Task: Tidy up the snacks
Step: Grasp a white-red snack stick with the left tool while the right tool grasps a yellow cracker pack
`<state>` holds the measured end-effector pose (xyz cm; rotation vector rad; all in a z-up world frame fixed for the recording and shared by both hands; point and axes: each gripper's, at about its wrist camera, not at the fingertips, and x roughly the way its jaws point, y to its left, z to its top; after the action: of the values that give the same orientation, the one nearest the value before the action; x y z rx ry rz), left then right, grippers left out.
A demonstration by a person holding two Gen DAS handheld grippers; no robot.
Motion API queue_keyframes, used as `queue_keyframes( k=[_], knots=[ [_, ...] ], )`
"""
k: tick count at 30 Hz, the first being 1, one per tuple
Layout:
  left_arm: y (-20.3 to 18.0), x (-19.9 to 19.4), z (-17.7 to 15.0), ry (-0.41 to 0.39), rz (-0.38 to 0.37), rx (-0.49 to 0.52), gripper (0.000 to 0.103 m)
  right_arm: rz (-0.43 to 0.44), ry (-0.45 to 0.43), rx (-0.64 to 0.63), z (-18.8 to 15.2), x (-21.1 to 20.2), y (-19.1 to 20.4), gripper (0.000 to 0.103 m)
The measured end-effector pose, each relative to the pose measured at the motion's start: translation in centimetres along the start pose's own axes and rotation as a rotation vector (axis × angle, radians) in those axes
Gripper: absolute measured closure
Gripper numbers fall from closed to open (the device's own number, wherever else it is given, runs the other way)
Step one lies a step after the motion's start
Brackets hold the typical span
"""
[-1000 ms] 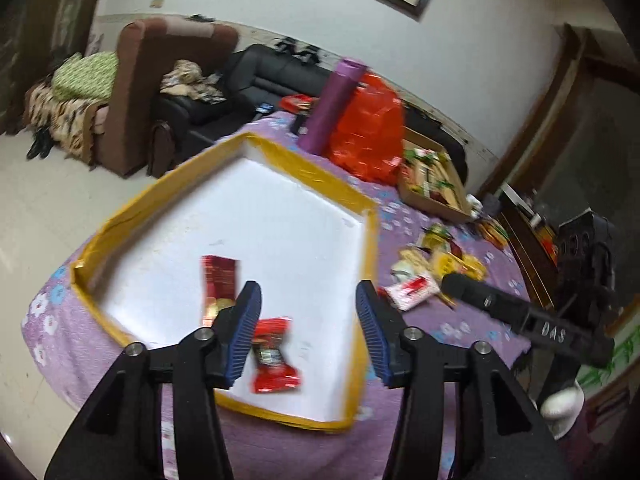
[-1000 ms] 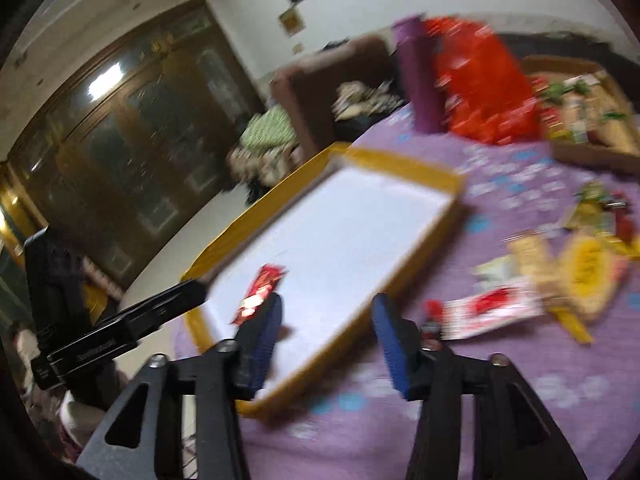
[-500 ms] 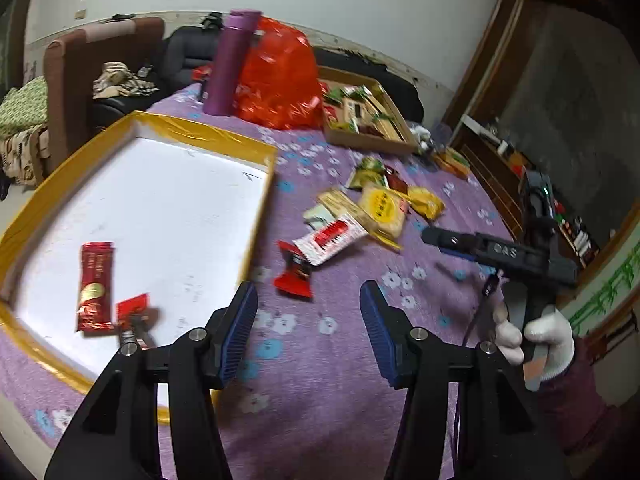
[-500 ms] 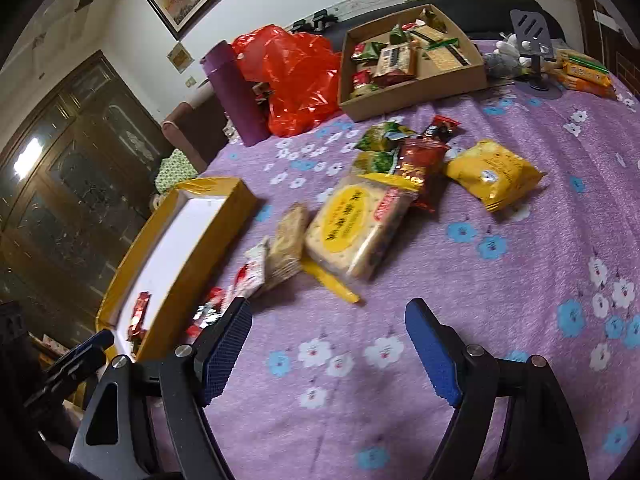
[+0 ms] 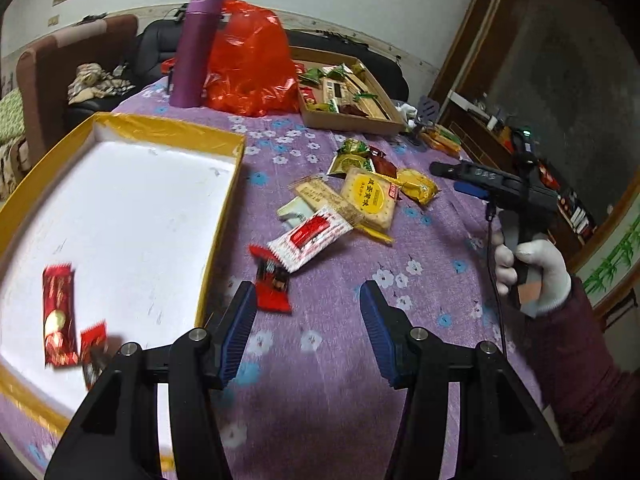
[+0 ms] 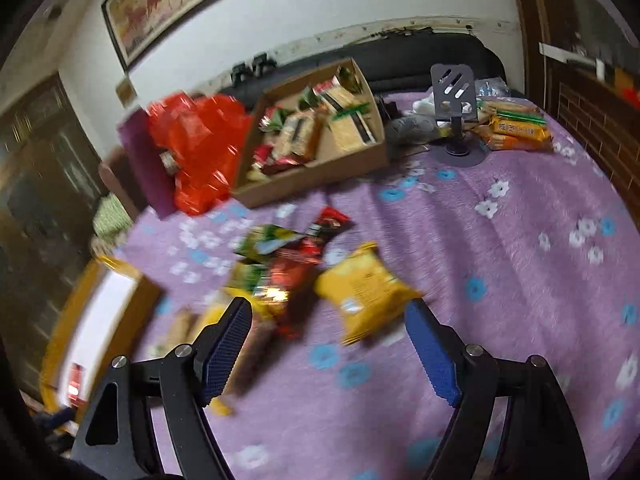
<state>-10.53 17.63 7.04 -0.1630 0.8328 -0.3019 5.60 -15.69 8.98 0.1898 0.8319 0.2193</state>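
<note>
Our left gripper (image 5: pixel 306 330) gapes empty near the small red wrapped snack (image 5: pixel 272 284). Our right gripper (image 6: pixel 330 344), jaws just widened, holds nothing beside the crinkly yellow snack bag (image 6: pixel 362 288).

Left gripper (image 5: pixel 307 334) jaws parted and empty, right gripper (image 6: pixel 330 346) jaws just opened wide, gloved right hand (image 5: pixel 532 272) gripping handle

Loose snack packets (image 5: pixel 362 196) lie scattered on the purple flowered cloth beside a yellow-rimmed tray (image 5: pixel 224 220); two red packets (image 5: pixel 60 316) rest flat in its near corner, and a cardboard box (image 5: pixel 348 118) beyond holds more.
</note>
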Motion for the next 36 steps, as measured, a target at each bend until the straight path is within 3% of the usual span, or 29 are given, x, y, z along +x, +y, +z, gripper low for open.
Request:
queue_keyframes(
  k=[8,19,24,25,26,28,30,31,36],
  knots=[
    [-0.9,4.7,2.6,0.077,0.019,0.070,0.051,-0.093,0.043,-0.132,0.5,4.9,-0.5,0.022],
    [-2.0,11.3,4.3,0.213,0.053,0.167,0.051,-0.041,0.099,-0.178,-0.1,7.2,-0.4,0.022],
    [-1.9,13.0,4.4,0.230,0.065,0.192,0.051,-0.027,0.114,-0.171,-0.1,7.5,-0.5,0.031],
    [-2.1,13.1,4.2,0.226,0.077,0.211,0.052,-0.029,0.113,-0.172,-0.1,7.4,-0.5,0.038],
    [-2.4,13.1,4.1,0.222,0.096,0.227,0.054,-0.035,0.112,-0.174,-0.1,7.4,-0.5,0.050],
    [-3.0,13.0,3.7,0.211,0.126,0.259,0.078,-0.034,0.116,-0.177,-0.2,7.3,-0.4,0.054],
    [-2.9,12.6,3.6,0.207,0.099,0.235,0.083,-0.021,0.116,-0.170,-0.3,7.2,-0.4,0.056],
    [-2.8,12.2,3.6,0.193,0.094,0.222,0.093,-0.020,0.113,-0.169,-0.3,7.1,-0.3,0.057],
    [-2.4,10.2,3.6,0.143,0.058,0.158,0.093,-0.003,0.104,-0.139,-0.4,6.8,-0.6,0.057]
  ],
)
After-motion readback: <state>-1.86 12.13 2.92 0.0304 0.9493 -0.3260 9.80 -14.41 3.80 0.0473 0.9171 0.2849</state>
